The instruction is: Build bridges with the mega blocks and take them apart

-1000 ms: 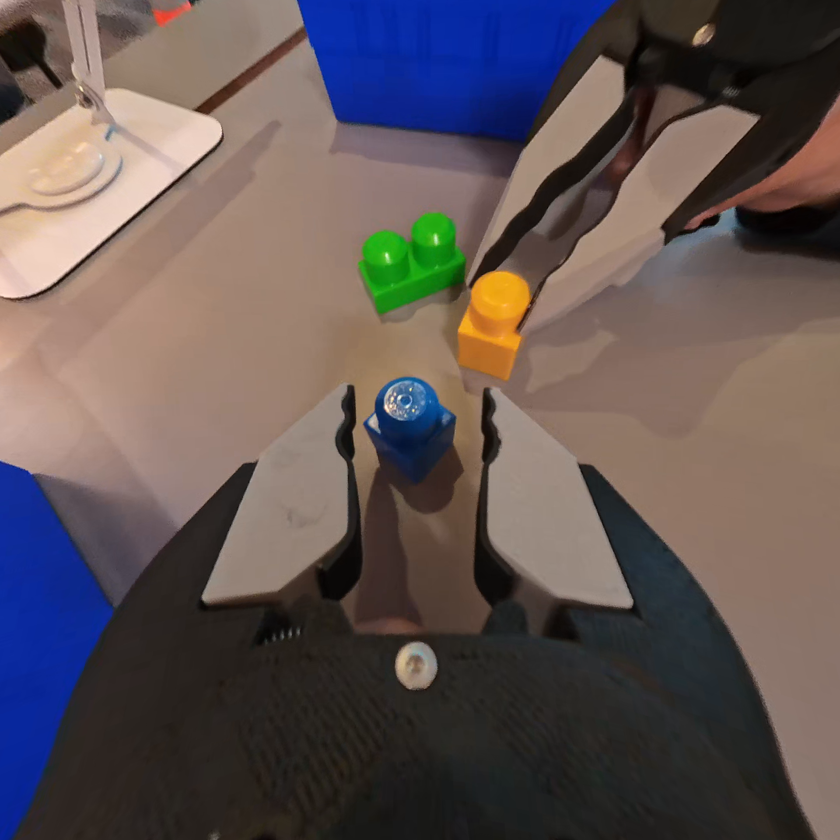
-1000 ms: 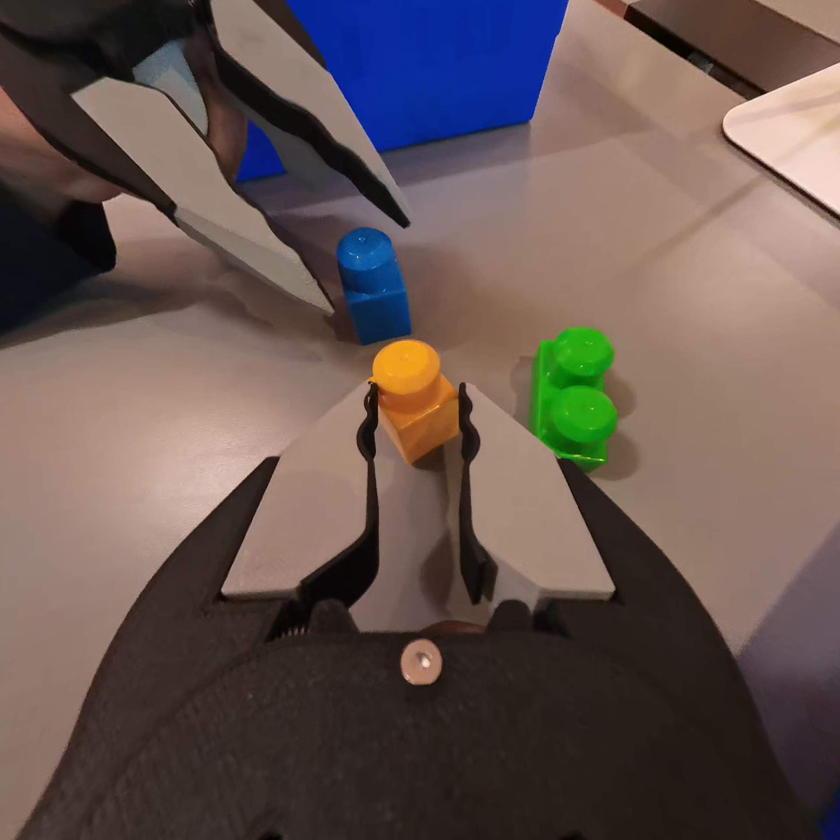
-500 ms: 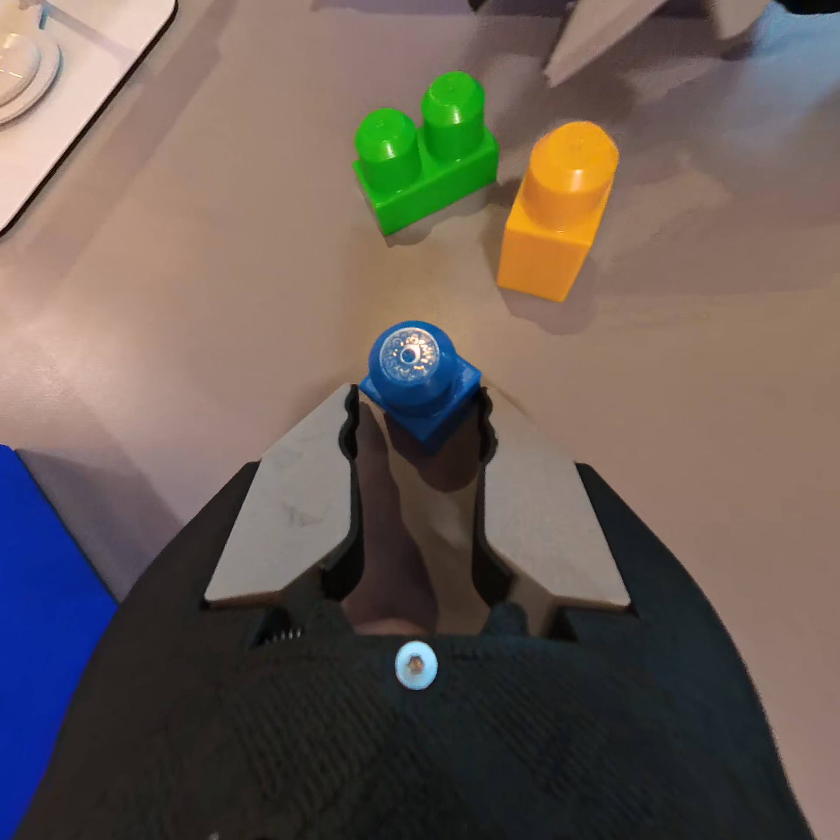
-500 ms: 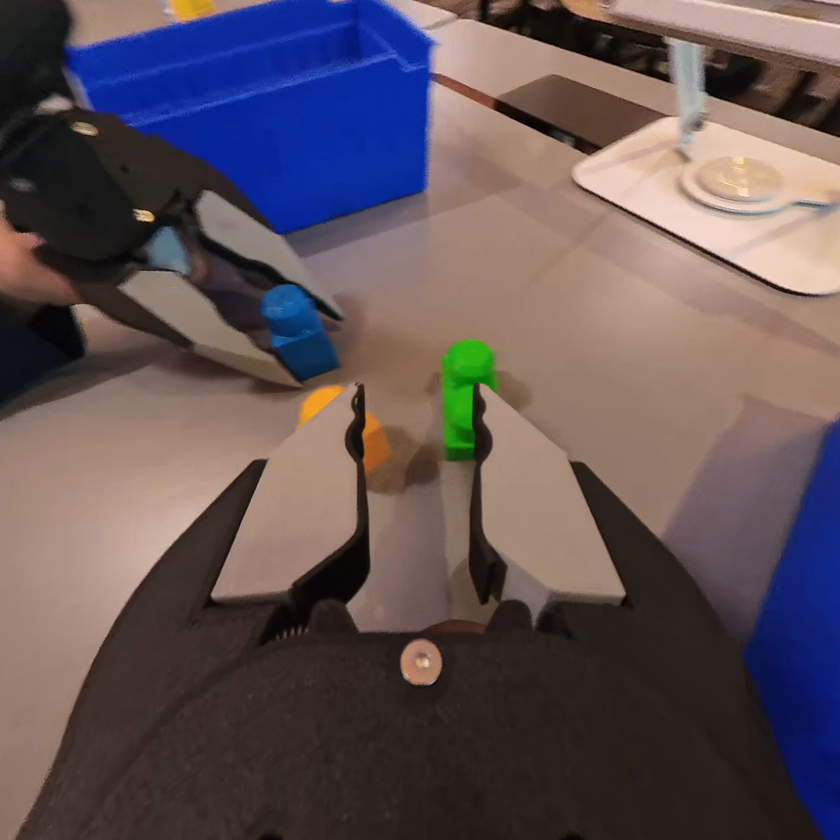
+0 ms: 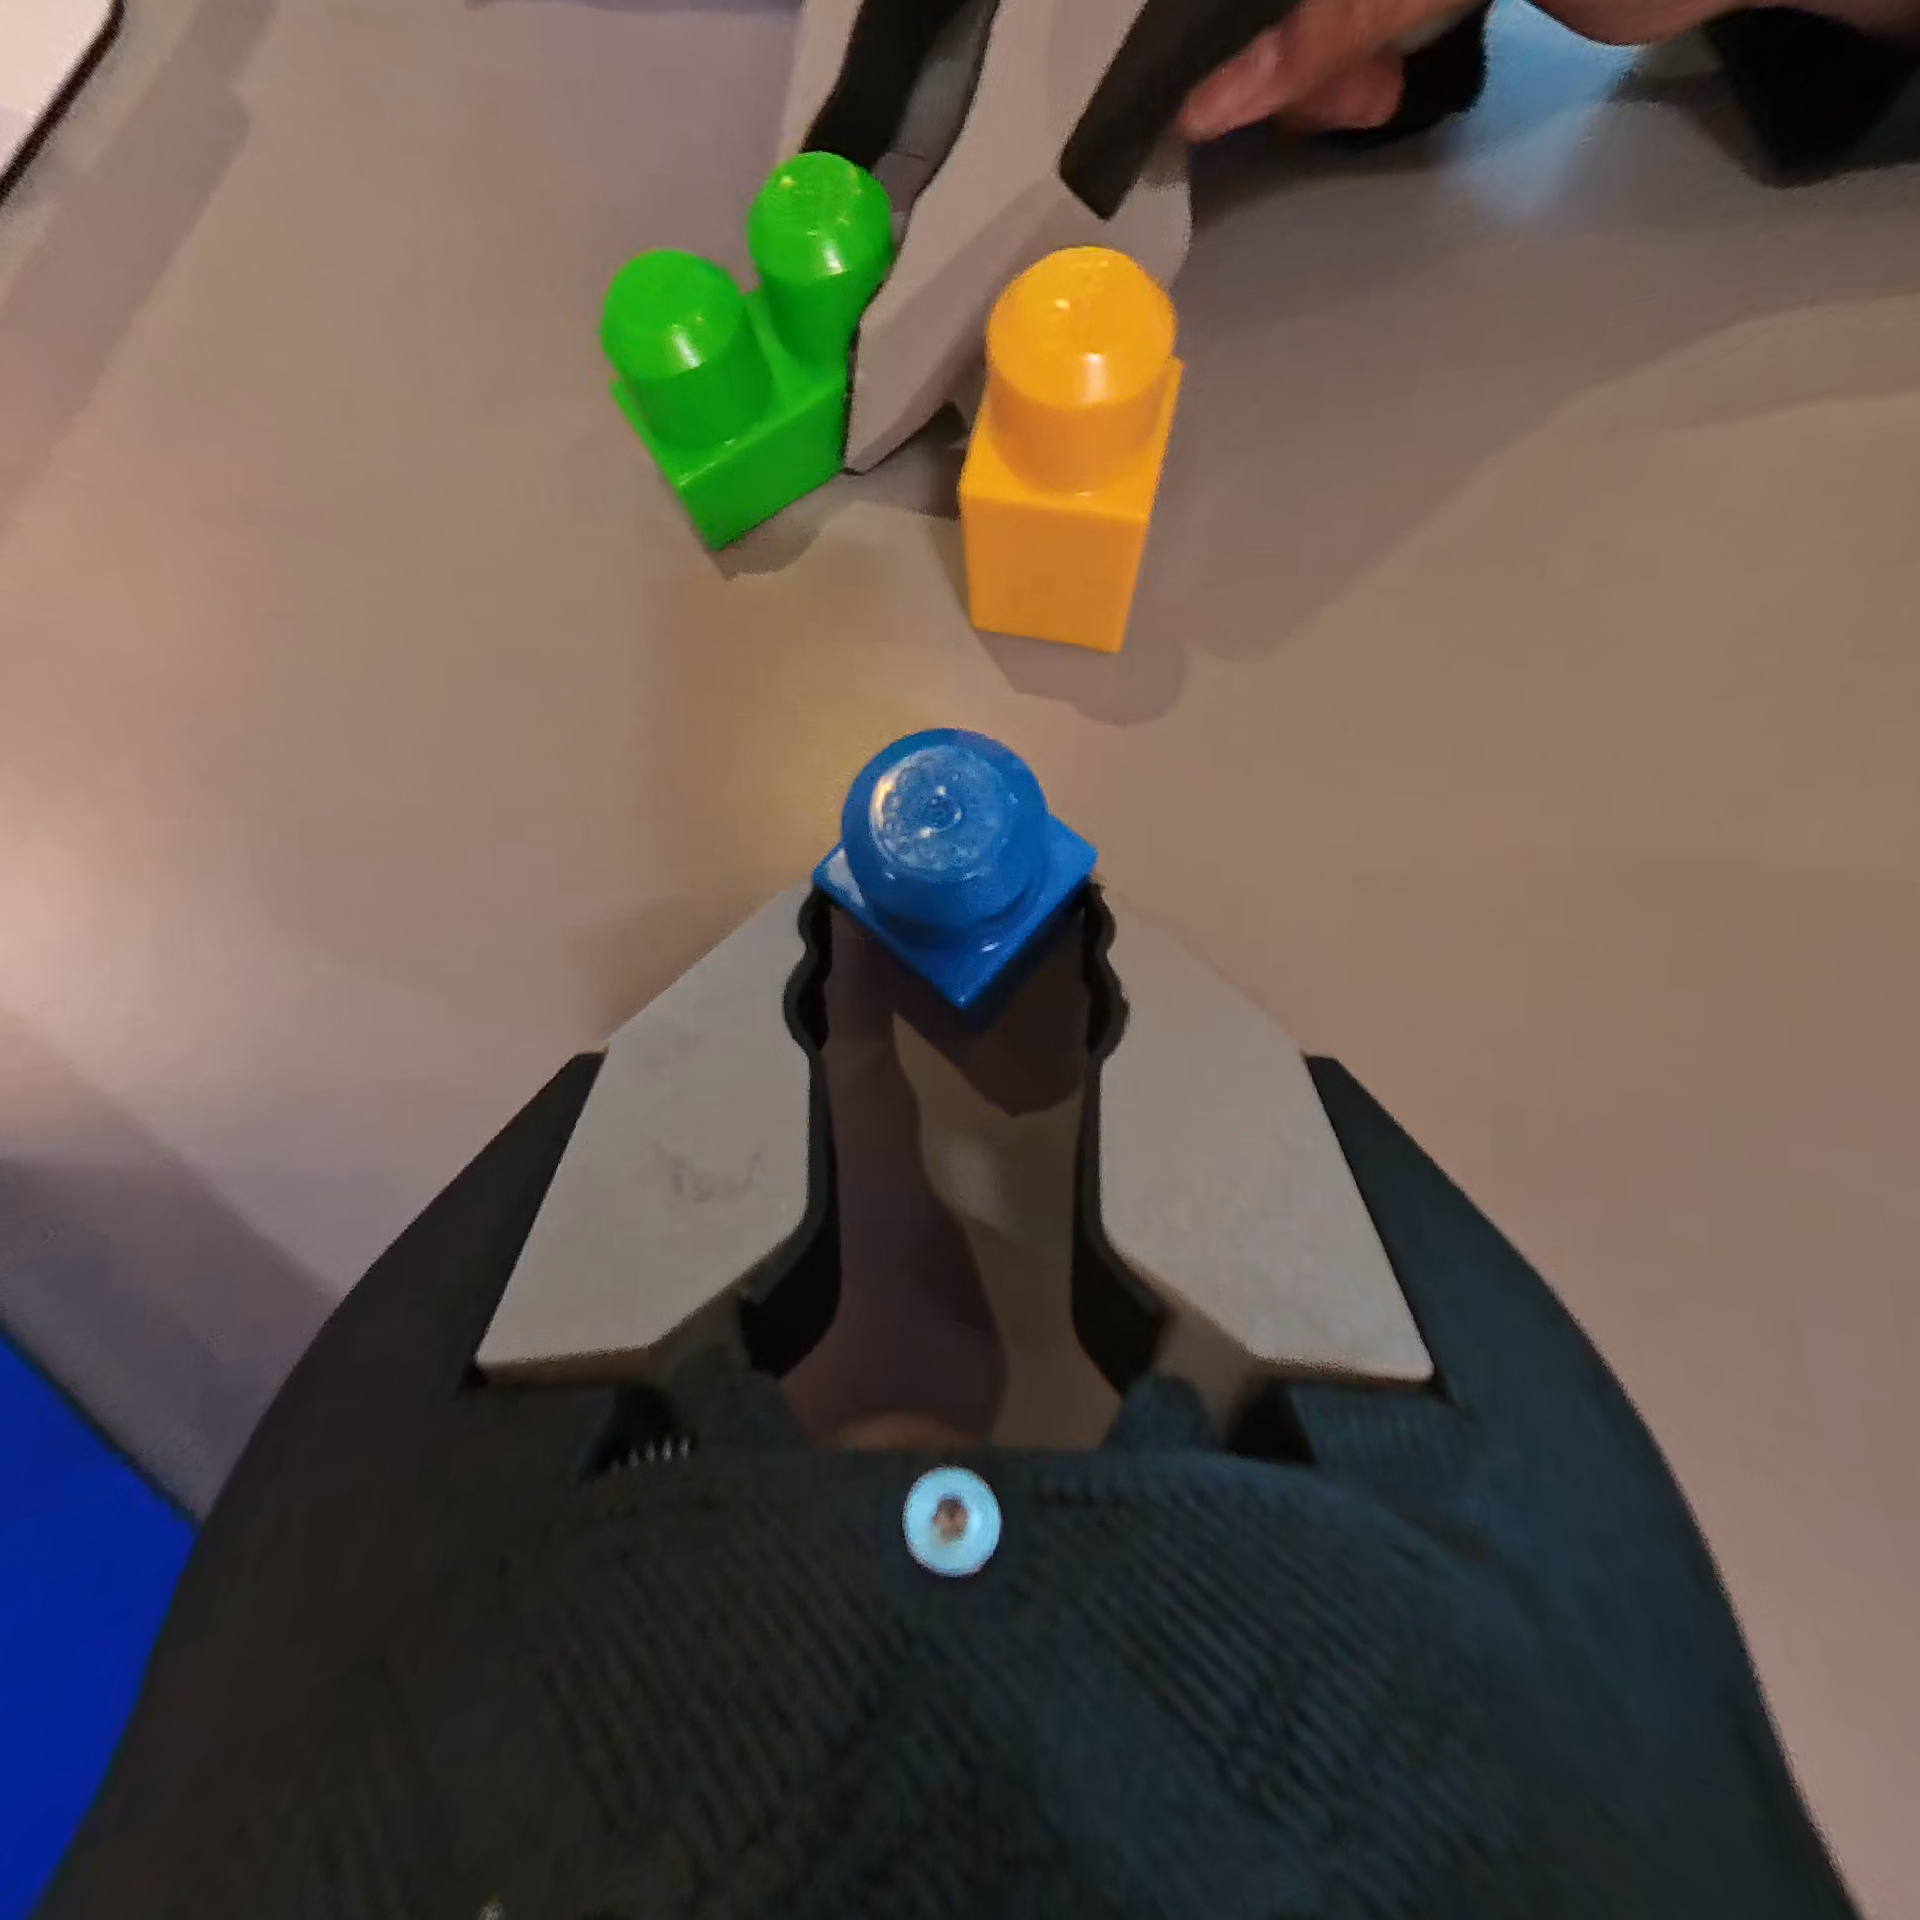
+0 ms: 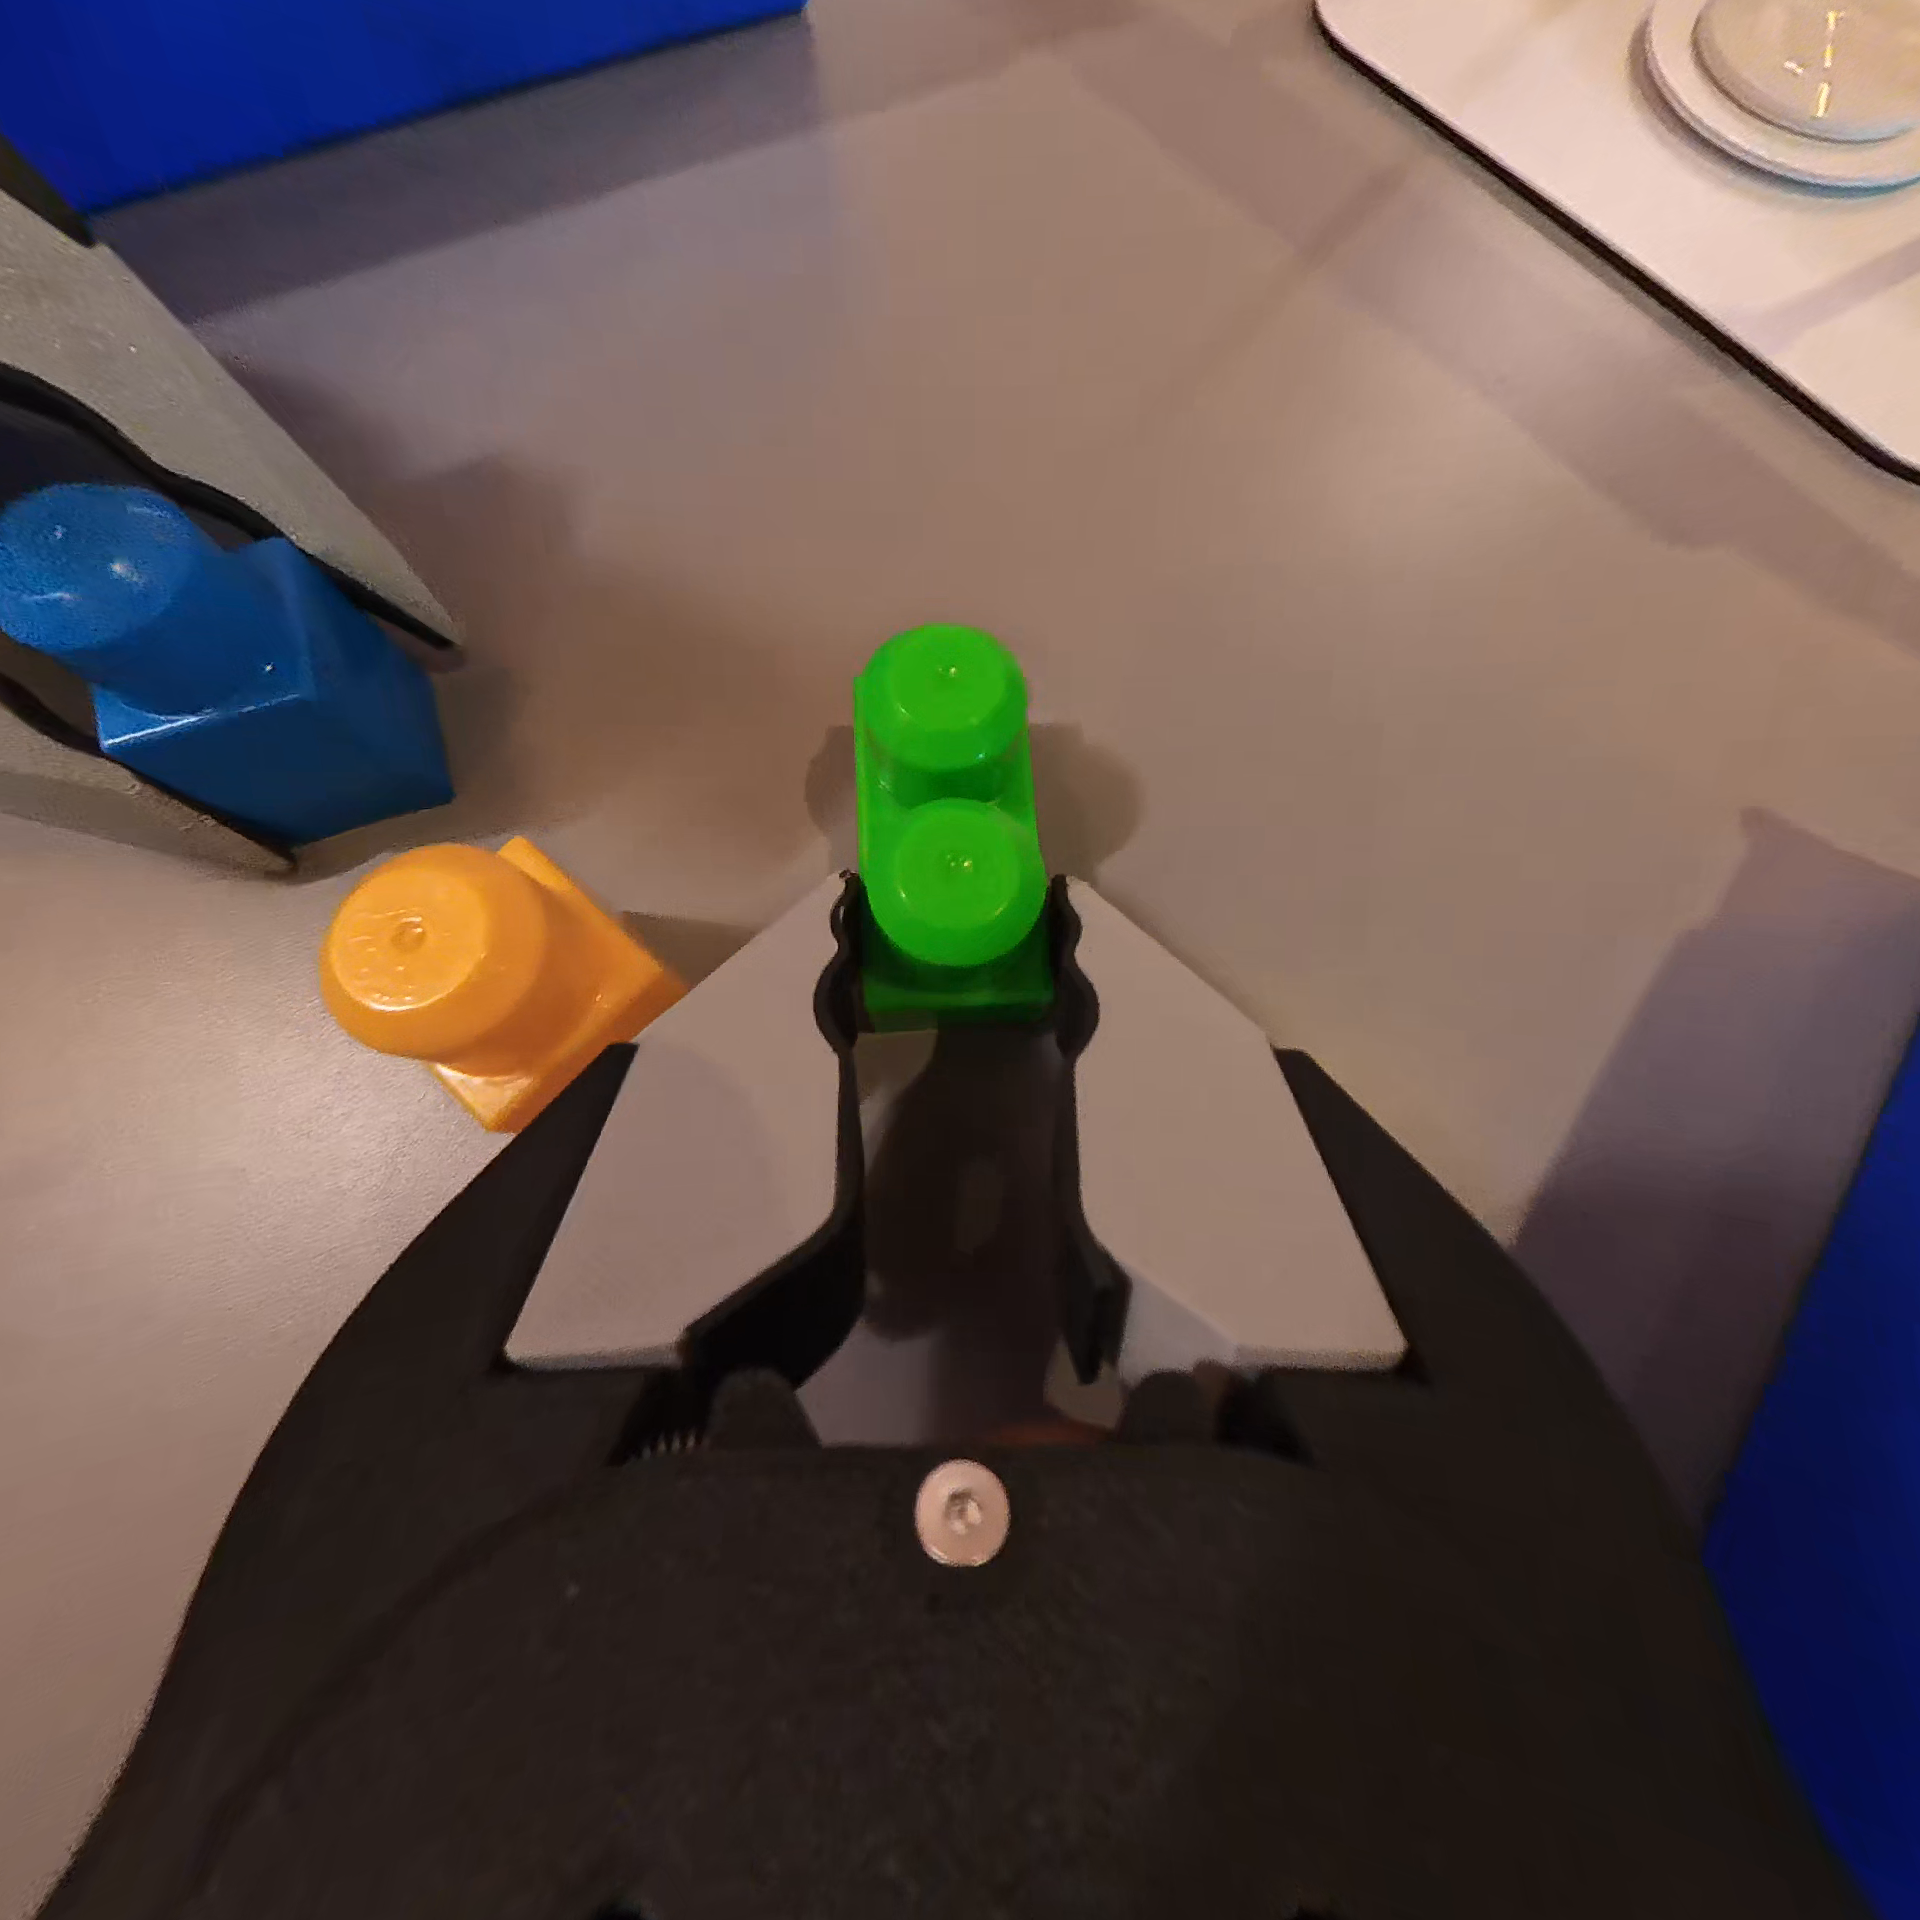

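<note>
Three hard, glossy moulded plastic blocks on the grey table (image 6: 1299,540): likely light, stiff, slippery. Right gripper (image 6: 951,935) pinching the green two-stud plastic block (image 6: 940,810) across its flat base walls, best hold. Left gripper (image 5: 951,940) clamped corner-wise on the blue single-stud block (image 5: 951,873), liable to twist. Orange single-stud block (image 6: 468,966) loose between them

A blue bin (image 6: 312,73) and a white pad (image 6: 1558,208) sit on the grey table (image 6: 1247,623)

Grey table (image 6: 1299,540) with three blocks (image 5: 1060,457)
</note>
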